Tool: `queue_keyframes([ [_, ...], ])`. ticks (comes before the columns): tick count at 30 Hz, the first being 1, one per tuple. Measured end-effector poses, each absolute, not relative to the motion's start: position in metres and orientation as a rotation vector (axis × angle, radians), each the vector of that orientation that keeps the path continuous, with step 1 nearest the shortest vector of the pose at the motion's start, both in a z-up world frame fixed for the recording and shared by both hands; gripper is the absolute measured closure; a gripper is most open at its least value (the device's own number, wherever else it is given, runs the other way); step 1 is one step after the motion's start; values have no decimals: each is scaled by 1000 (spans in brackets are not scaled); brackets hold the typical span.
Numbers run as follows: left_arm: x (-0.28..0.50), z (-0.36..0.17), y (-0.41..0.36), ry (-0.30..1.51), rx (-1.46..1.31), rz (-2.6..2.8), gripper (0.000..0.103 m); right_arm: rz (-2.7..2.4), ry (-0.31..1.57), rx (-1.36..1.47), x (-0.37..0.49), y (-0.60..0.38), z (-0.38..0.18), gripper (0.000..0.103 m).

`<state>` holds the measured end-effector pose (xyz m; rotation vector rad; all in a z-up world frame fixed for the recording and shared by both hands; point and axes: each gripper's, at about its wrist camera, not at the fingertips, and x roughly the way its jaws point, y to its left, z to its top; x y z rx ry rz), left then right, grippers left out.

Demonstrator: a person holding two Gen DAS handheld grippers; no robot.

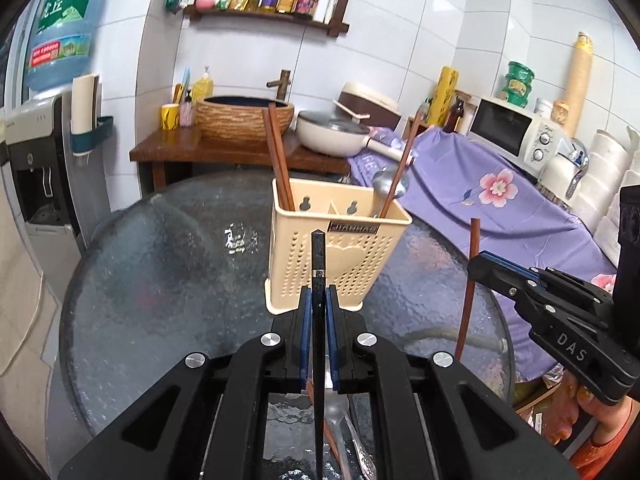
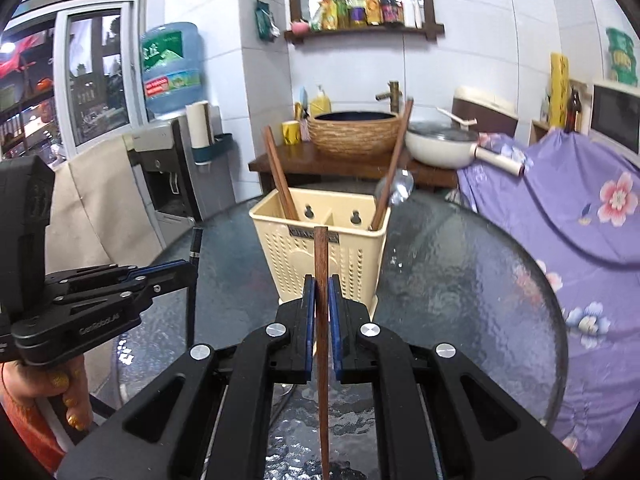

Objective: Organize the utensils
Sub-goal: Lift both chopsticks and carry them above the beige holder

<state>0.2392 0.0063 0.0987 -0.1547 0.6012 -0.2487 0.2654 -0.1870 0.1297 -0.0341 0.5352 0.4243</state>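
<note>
Chopsticks sit in both of your claws: your left claw (image 1: 319,296) is clamped on a black chopstick (image 1: 318,256), your right claw (image 2: 321,300) on a brown chopstick (image 2: 321,264); each stick stands near upright between the blue pads, above the bench. Just ahead of both claws the cream utensil holder (image 1: 340,256) stands upright on the round, dark, rippled glass bench (image 1: 160,264); two brown chopsticks (image 1: 278,160) lean in its left compartment, one more brown stick and a metal ladle (image 1: 386,184) in its right. Below your left claw a metal spoon (image 1: 338,408) lies on the glass. Behind the bench a wooden stand (image 1: 168,150) carries a woven-pattern basin (image 1: 244,116) and a white pan (image 1: 332,130); a purple flowered cloth (image 1: 480,184) covers the counter to the right, with a microwave (image 1: 516,132) on it; a water dispenser (image 1: 36,152) stands at the left against white tiled walls.
</note>
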Motion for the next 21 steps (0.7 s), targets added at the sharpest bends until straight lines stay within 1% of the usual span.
queue_keyframes([
  [21,222,125,7,543,-142,-269,96,427,508,-71,256,-183,146,95],
])
